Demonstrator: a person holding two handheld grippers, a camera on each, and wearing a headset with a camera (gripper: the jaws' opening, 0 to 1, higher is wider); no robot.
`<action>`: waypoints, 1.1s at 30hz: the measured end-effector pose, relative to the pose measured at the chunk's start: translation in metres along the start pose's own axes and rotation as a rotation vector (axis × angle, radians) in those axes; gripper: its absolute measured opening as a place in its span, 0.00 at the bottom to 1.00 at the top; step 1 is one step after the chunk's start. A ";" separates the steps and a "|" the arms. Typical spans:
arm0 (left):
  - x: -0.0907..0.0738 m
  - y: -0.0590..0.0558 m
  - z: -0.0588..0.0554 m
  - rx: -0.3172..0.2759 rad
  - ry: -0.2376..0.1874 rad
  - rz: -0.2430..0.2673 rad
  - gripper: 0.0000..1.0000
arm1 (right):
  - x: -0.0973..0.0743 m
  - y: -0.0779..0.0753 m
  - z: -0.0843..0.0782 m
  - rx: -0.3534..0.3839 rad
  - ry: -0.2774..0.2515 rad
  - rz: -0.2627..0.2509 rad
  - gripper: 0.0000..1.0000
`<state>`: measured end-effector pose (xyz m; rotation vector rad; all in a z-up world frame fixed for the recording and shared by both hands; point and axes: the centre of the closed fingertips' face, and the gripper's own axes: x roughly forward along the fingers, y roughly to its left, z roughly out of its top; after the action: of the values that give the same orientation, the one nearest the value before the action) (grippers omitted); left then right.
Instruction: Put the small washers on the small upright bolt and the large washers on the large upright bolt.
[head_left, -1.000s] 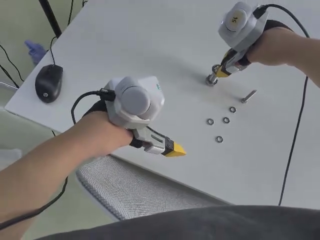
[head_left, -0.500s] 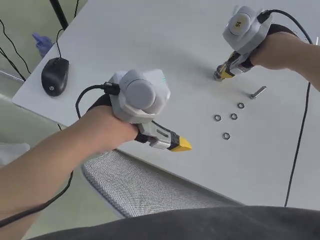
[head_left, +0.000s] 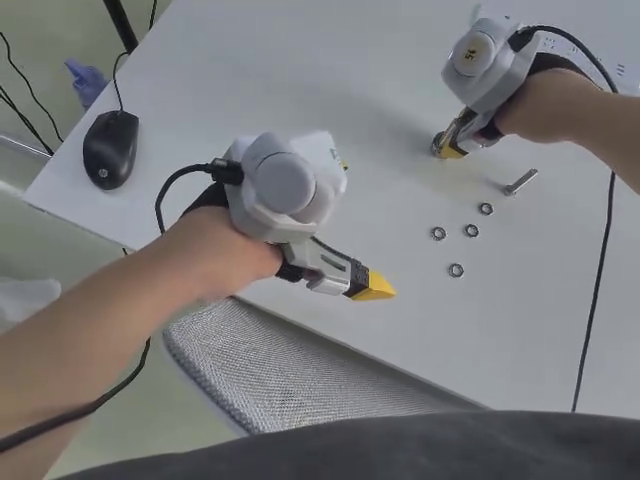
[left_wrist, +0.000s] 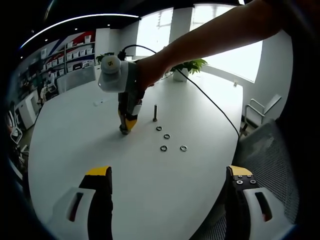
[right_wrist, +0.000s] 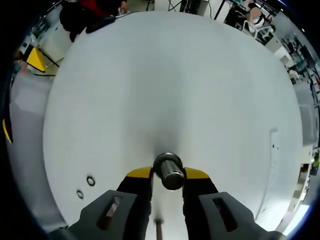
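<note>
The right gripper (head_left: 448, 150) pinched the big bolt (right_wrist: 170, 171) in its jaws and held it standing up, mid-table. The left gripper (left_wrist: 170, 172) hung by the near edge of the table (head_left: 300, 90), jaws spread. Four washers (head_left: 456, 270) and the small bolt (head_left: 521, 182) lay loose beside the big bolt. No washer looked placed yet.

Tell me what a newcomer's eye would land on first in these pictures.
Most likely the left gripper, big in the foreground of the head view, held over the near edge of the white table with its jaws open. Next, the right gripper at the far side, its jaws closed on the large bolt. Four small washers lie loose on the table nearer the person, by a small bolt.
</note>
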<state>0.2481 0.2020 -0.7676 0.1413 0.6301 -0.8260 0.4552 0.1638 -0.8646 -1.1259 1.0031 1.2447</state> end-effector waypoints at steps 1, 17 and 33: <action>0.000 0.000 0.000 -0.003 -0.002 0.000 0.94 | 0.001 0.000 0.000 0.009 -0.003 0.002 0.23; -0.003 -0.001 -0.006 -0.005 0.016 -0.008 0.93 | 0.001 0.001 0.003 -0.019 -0.007 -0.005 0.24; -0.004 -0.007 -0.005 -0.016 0.011 -0.030 0.95 | -0.011 0.014 0.005 -0.073 -0.041 0.022 0.40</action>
<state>0.2387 0.2017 -0.7690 0.1217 0.6502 -0.8496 0.4406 0.1667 -0.8537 -1.1436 0.9488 1.3258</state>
